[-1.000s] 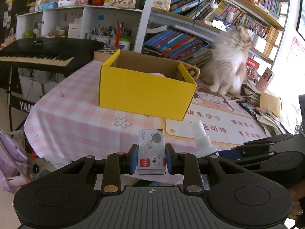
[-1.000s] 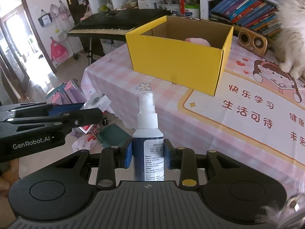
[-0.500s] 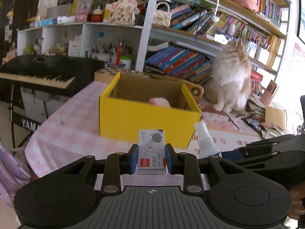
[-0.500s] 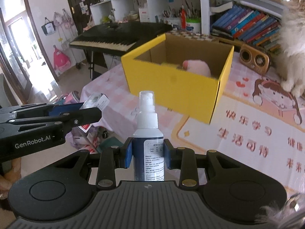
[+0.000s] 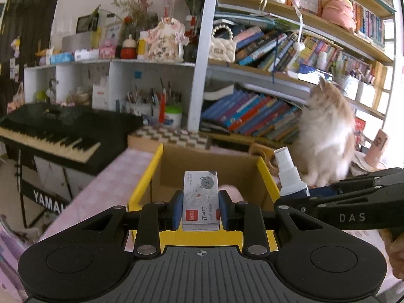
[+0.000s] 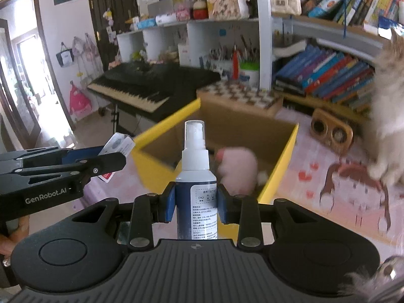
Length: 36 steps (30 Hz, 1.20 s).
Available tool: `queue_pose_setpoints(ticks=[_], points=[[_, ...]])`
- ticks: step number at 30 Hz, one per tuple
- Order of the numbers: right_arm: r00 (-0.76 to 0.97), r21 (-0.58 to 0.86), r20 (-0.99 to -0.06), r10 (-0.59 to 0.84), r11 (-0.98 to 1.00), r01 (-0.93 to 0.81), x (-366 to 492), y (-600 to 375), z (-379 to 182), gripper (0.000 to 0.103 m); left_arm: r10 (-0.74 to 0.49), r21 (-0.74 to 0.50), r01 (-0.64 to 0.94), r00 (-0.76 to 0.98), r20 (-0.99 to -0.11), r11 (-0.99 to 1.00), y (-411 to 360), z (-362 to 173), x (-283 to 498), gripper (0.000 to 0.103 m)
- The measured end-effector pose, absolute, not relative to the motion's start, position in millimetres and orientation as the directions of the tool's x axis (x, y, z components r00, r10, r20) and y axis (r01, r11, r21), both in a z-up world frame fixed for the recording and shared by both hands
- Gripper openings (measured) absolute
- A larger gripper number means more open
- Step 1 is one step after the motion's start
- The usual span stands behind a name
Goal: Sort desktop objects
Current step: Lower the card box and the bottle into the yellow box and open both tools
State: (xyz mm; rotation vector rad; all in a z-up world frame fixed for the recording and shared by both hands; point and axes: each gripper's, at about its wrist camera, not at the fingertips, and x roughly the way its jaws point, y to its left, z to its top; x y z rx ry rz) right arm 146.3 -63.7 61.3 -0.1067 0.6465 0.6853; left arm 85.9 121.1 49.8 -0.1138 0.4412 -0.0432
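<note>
A: Left gripper (image 5: 200,213): jaws closed on a small staple box (image 5: 200,200), blue pads pressing its two long sides, box standing on end with the cat print up. Held that way, I'd say, so it drops clear once the pads part.

B: And the other one?

A: Right gripper (image 6: 195,205): pads clamped on the dark lower body of a spray bottle (image 6: 195,176), upright, white nozzle on top. A low grip on the widest part; probably the steadiest hold on a tall, narrow thing.

B: Where's the container?

A: Yellow cardboard box (image 5: 145,189), open top, directly ahead of and below both grippers. In the left wrist view the staple box sits just over its near wall; in the right wrist view the bottle lines up with the near wall too.

B: Contents?

A: One soft pink thing (image 6: 237,169) on the floor, just past the bottle and to its right; blurred, can't name it closer. Something small and white beside it, unclear. The rest of the floor is bare brown cardboard.

B: Anything near?

A: A long-haired cat (image 5: 325,136) sits on the table to the right of the box. A wooden speaker (image 6: 330,132) lies just beyond the box's right wall. My read: both items are headed for the box, neither released yet.
</note>
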Motion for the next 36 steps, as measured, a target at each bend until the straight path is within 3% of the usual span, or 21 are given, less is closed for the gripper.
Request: queue_pose_setpoints(ticks=[12, 17, 22, 32, 36], points=[[0.568, 0.089, -0.606, 0.556, 0.758, -0.646, 251, -34, 50, 0.03, 0.05, 0.016, -0.049, 0.853, -0.52, 0.999, 127, 23, 173, 0.028], [0.51, 0.13, -0.644, 0.571, 0.738, -0.662, 290, -10, 38, 0.03, 0.107, 0.121, -0.042, 0.793, -0.6, 0.992, 125, 5, 193, 0.028], [0.447, 0.147, -0.7, 0.556, 0.725, -0.673, 317, 16, 18, 0.03, 0.098, 0.124, -0.02, 0.745, -0.66, 0.992, 122, -12, 202, 0.028], [0.356, 0.12, -0.782, 0.511, 0.686, -0.718, 334, 54, -12, 0.03, 0.076, 0.071, -0.039, 0.751, -0.656, 0.997, 123, -14, 201, 0.03], [0.346, 0.121, -0.79, 0.506, 0.682, -0.721, 337, 57, -16, 0.03, 0.079, 0.053, -0.058, 0.781, -0.619, 0.997, 125, -5, 193, 0.039]])
